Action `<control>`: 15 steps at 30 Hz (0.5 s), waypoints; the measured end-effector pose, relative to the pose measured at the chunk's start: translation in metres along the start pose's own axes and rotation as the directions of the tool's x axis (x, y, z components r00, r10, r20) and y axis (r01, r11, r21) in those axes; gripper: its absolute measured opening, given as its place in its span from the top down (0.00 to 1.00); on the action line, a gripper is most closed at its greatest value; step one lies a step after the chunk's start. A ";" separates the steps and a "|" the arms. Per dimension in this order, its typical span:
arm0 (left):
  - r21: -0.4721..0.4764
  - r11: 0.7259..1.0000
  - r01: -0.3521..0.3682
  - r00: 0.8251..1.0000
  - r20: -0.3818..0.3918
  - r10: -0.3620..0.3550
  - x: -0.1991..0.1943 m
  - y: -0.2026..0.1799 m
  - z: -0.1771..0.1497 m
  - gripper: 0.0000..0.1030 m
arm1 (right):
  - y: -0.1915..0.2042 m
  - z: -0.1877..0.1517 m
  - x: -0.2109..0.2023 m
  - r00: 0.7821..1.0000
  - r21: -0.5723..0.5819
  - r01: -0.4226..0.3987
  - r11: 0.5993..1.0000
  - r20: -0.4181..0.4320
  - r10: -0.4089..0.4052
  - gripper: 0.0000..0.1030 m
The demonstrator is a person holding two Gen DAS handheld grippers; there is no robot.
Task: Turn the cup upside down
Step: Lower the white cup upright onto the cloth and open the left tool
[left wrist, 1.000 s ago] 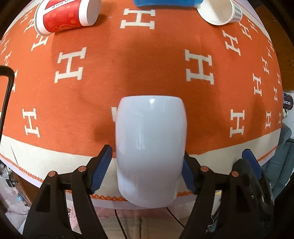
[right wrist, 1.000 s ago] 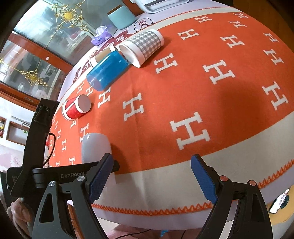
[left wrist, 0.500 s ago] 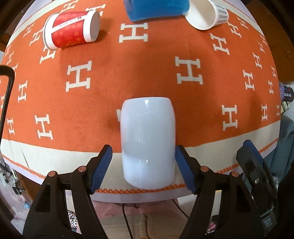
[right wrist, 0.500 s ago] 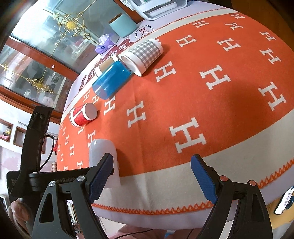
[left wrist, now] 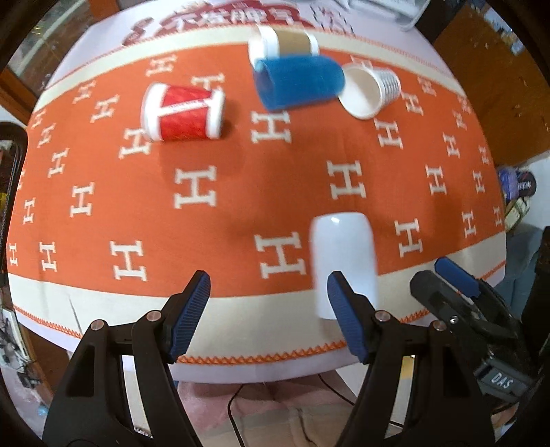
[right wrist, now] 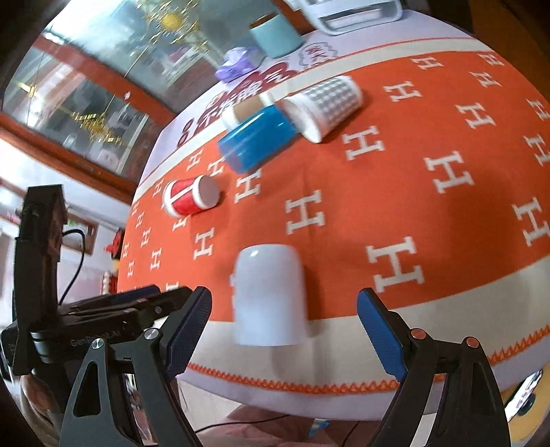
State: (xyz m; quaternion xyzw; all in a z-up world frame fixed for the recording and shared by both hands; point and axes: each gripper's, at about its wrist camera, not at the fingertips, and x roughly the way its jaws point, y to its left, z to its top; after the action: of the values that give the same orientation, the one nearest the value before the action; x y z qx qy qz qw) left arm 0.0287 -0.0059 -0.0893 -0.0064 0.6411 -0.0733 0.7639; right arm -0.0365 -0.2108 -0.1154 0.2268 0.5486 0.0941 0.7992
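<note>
A white cup (left wrist: 342,261) stands upside down near the front edge of the orange table cloth (left wrist: 240,192); it also shows in the right wrist view (right wrist: 270,295). My left gripper (left wrist: 268,313) is open and empty, drawn back to the left of the cup, whose lower part sits behind its right finger. My right gripper (right wrist: 285,330) is open and empty, with the cup standing free just beyond and between its fingers. The right gripper shows in the left wrist view (left wrist: 457,285).
A red paper cup (left wrist: 184,115), a blue cup (left wrist: 297,80), a white ribbed paper cup (left wrist: 369,91) and a brown-banded cup (left wrist: 282,43) lie on their sides at the back. A teal jar (right wrist: 275,34) and a tray (right wrist: 347,12) stand beyond the cloth.
My left gripper has let go of the white cup and pulled back and left. The cup stays standing upside down. My right gripper has swung left toward the cup.
</note>
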 end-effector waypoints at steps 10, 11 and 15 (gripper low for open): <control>-0.041 0.999 0.020 0.994 0.110 -0.016 0.016 0.047 -0.022 0.55 | 0.034 0.015 0.044 0.989 -0.093 0.000 0.996 -0.148 -0.013 0.15; -0.034 0.999 0.021 0.994 0.107 -0.017 0.019 0.050 -0.022 0.59 | 0.034 0.018 0.050 0.987 -0.090 0.011 0.996 -0.160 -0.025 0.15; -0.028 0.999 0.032 0.992 0.121 -0.028 0.028 0.059 -0.022 0.61 | 0.030 0.030 0.075 0.974 -0.069 0.002 0.998 -0.226 -0.017 0.17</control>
State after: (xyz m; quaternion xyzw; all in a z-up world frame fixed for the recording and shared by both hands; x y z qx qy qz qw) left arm 0.0181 0.0509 -0.1269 -0.0319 0.5947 -0.0746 0.7999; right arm 0.0225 -0.1622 -0.1547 0.1847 0.6336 0.1341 0.7393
